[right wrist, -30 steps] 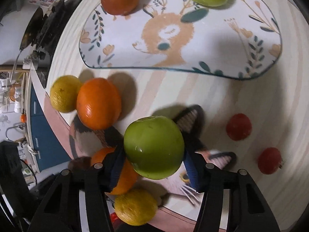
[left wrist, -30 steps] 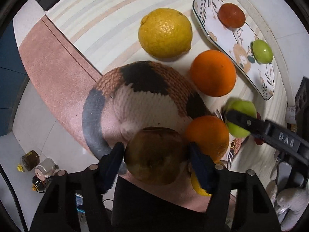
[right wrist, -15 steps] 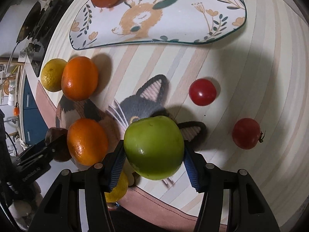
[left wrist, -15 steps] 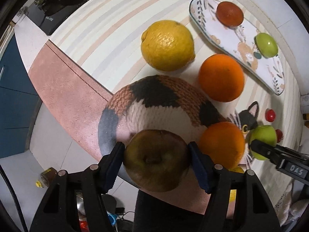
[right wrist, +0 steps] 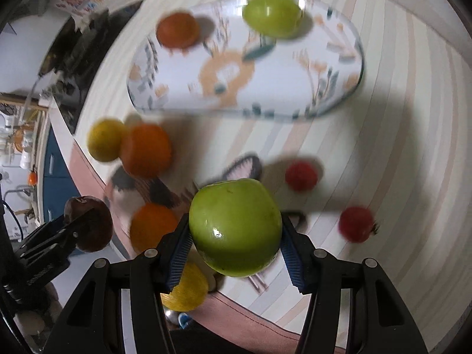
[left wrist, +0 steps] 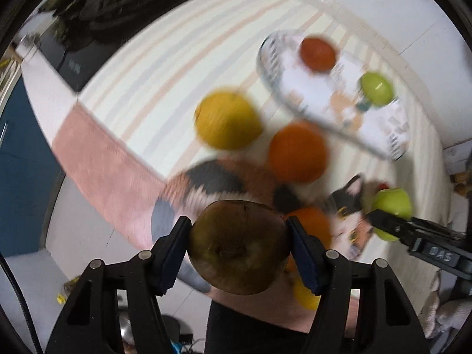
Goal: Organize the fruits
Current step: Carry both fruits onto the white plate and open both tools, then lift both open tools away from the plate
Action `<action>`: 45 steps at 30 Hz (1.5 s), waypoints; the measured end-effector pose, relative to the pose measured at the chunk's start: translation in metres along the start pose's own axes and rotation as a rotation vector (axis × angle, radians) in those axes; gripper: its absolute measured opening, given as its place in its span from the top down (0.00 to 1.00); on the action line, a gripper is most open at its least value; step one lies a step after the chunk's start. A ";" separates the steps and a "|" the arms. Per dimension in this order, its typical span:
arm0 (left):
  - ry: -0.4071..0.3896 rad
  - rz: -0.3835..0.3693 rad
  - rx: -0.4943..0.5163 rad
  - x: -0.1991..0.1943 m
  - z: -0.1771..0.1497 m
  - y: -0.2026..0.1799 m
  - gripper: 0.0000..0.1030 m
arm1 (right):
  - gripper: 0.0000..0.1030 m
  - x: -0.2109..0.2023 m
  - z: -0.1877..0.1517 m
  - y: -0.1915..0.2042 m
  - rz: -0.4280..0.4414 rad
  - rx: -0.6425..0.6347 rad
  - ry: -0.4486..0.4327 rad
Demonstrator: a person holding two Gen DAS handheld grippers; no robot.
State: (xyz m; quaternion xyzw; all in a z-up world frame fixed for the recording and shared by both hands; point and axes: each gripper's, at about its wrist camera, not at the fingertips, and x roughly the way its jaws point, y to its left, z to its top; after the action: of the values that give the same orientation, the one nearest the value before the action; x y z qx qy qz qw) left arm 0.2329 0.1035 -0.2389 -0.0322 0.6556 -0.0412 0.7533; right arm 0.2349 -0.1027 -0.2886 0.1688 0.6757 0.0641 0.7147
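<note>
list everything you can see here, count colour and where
plate: 1, white with leaf pattern, far side of mat
fruit on plate: 2, one orange-red, one green
oranges: 2, orange, on mat, one beside a lemon, one nearer
lemons: 2, yellow, one touching an orange, one at near edge
tomatoes: 2, red, on mat right
mat: 1, striped, cat picture
green apple: 1, in right gripper
brown fruit: 1, in left gripper

A striped cloth with a knitted cat picture (left wrist: 206, 185) and a pink border covers the counter (left wrist: 368, 6), which is white beyond the cloth. Past the pink border a blue cabinet (left wrist: 20, 162) stands on pale floor (left wrist: 85, 236).
</note>
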 end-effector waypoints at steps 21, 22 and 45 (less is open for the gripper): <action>0.026 0.068 0.224 0.067 0.160 -0.058 0.38 | 0.42 0.010 0.108 -0.041 -0.127 0.070 -0.078; 0.036 0.069 0.221 0.070 0.161 -0.056 0.38 | 0.42 0.012 0.108 -0.042 -0.128 0.070 -0.076; 0.013 0.036 0.108 0.042 0.154 -0.034 0.19 | 0.09 -0.026 0.101 -0.042 -0.142 0.089 -0.095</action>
State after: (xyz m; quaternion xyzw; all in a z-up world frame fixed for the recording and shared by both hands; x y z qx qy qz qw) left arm 0.3904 0.0648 -0.2559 0.0204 0.6579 -0.0631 0.7502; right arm 0.3270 -0.1658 -0.2746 0.1547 0.6534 -0.0251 0.7406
